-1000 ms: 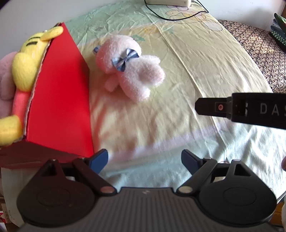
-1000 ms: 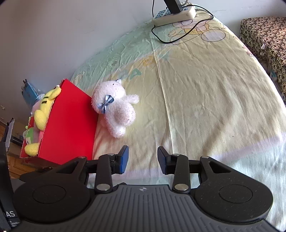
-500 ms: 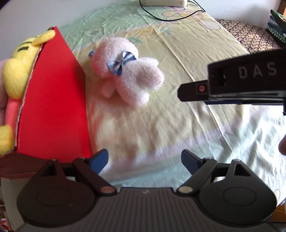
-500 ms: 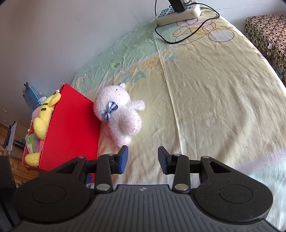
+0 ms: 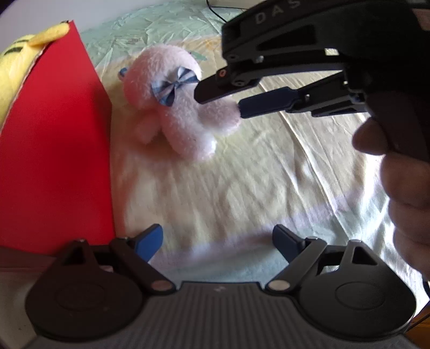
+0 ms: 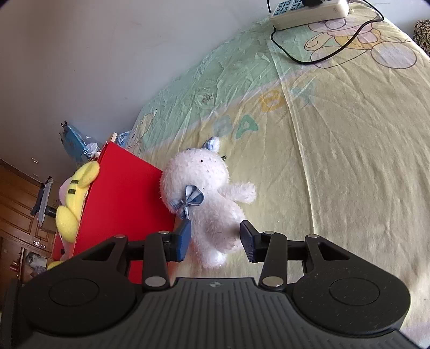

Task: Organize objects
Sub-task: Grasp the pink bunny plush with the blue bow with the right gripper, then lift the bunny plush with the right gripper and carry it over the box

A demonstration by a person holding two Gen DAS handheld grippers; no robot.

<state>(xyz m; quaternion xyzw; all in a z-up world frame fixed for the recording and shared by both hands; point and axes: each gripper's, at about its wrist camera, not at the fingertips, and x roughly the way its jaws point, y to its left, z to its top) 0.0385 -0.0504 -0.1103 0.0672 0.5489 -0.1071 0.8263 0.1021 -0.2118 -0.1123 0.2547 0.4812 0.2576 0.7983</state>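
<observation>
A pink-white plush bear (image 6: 208,204) with a blue checked bow lies on the bed sheet against a red box (image 6: 129,204). It also shows in the left wrist view (image 5: 177,107), beside the red box (image 5: 53,150). My right gripper (image 6: 215,241) is open, its jaws on either side of the bear's body; in the left wrist view the right gripper (image 5: 217,102) is at the bear. My left gripper (image 5: 217,241) is open and empty, low over the sheet in front of the bear. A yellow plush (image 6: 75,204) sits in the box.
A white power strip (image 6: 309,12) with a black cable lies at the far end of the bed. A wall runs behind the bed, with wooden furniture (image 6: 16,214) at the left. The patterned sheet (image 6: 336,147) stretches to the right.
My right gripper has moved forward to the bear and opened wider, its jaws now around the body. The left gripper has come a little closer to the bear.
</observation>
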